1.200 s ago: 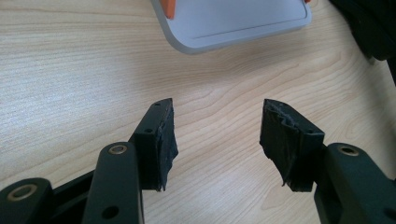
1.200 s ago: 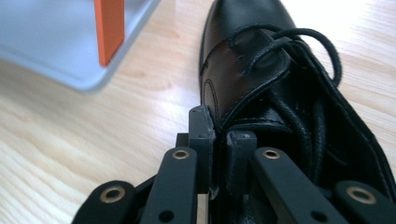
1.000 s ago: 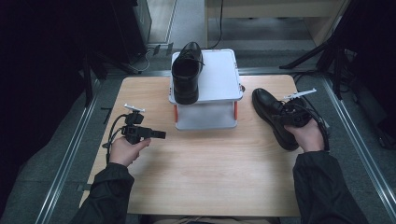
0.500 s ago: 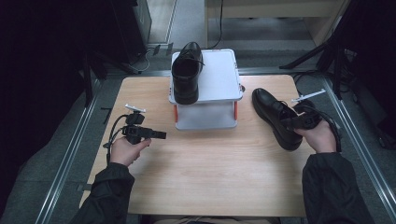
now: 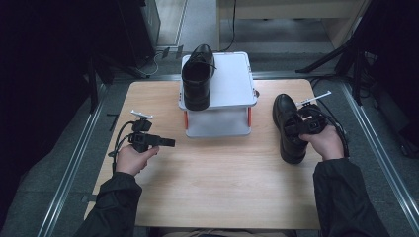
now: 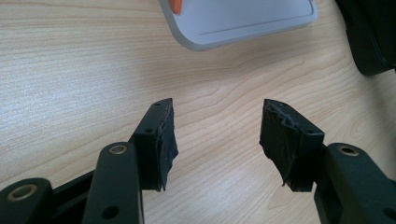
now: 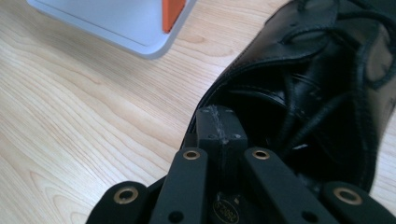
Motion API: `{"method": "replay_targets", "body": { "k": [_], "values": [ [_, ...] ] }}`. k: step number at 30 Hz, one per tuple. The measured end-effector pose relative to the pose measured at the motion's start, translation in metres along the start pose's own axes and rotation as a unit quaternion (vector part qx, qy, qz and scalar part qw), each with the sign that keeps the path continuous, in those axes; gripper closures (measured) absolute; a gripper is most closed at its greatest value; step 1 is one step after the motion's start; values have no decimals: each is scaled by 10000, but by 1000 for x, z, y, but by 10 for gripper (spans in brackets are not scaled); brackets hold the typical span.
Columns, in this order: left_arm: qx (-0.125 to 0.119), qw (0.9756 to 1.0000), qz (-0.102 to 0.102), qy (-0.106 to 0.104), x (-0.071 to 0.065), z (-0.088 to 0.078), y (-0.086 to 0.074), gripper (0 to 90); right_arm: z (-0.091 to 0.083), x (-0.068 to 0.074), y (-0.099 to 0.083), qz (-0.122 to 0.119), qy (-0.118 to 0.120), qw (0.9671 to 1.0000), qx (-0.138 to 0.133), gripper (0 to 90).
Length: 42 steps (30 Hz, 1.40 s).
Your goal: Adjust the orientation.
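One black leather shoe stands on top of a white two-level rack at the table's far middle. A second black shoe lies on the table to the rack's right. My right gripper is at this shoe's opening. Its jaws have just been closing, and in the right gripper view the gripper is shut on the shoe's collar rim. To the left of the rack my left gripper hovers over bare wood, open and empty.
The rack's white base with an orange post lies just ahead of both grippers. The wooden table has free room in front. Metal rails and dark stands border the table on both sides.
The right hand shifted slightly right at the shoe, then came back left against its opening. The left hand and both shoes stayed where they were.
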<state>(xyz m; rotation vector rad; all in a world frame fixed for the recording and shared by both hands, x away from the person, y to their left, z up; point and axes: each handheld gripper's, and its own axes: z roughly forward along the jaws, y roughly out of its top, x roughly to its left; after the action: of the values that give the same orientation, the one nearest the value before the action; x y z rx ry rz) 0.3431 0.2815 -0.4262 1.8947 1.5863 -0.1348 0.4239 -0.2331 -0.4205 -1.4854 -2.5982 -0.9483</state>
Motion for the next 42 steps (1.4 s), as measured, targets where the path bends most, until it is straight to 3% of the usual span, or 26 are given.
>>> {"method": "replay_targets", "body": {
  "k": [6, 8, 11, 17, 21, 27, 33, 42],
  "values": [
    [32, 10000, 11, -2, 0, 1, 0, 449, 0, -5, -4, 42, -56, 9999, -91, 848],
    [58, 10000, 17, 3, 0, 2, 0, 448, -4, -9, -7, 150, 64, 9997, -180, 833],
    [51, 10000, 12, 0, 0, 2, 0, 448, -17, -11, -7, 192, 59, 9990, -398, 811],
    [41, 10000, 29, 13, 1, 1, 0, 448, -46, -15, -6, 264, -145, 9965, -780, 733],
    [22, 10000, -9, 7, 1, 0, 0, 448, -51, -25, -9, 358, -300, 9957, -795, 706],
    [4, 10000, -8, -3, 1, 0, 0, 447, -43, -43, -19, 573, -400, 9957, -601, 701],
    [-5, 10000, 4, -31, 1, -1, 0, 448, -18, -52, -24, 691, -528, 9960, -220, 701],
    [17, 10000, 16, -41, 0, -1, -1, 448, -4, -57, -19, 892, -501, 9946, -184, 664]
  ]
}}
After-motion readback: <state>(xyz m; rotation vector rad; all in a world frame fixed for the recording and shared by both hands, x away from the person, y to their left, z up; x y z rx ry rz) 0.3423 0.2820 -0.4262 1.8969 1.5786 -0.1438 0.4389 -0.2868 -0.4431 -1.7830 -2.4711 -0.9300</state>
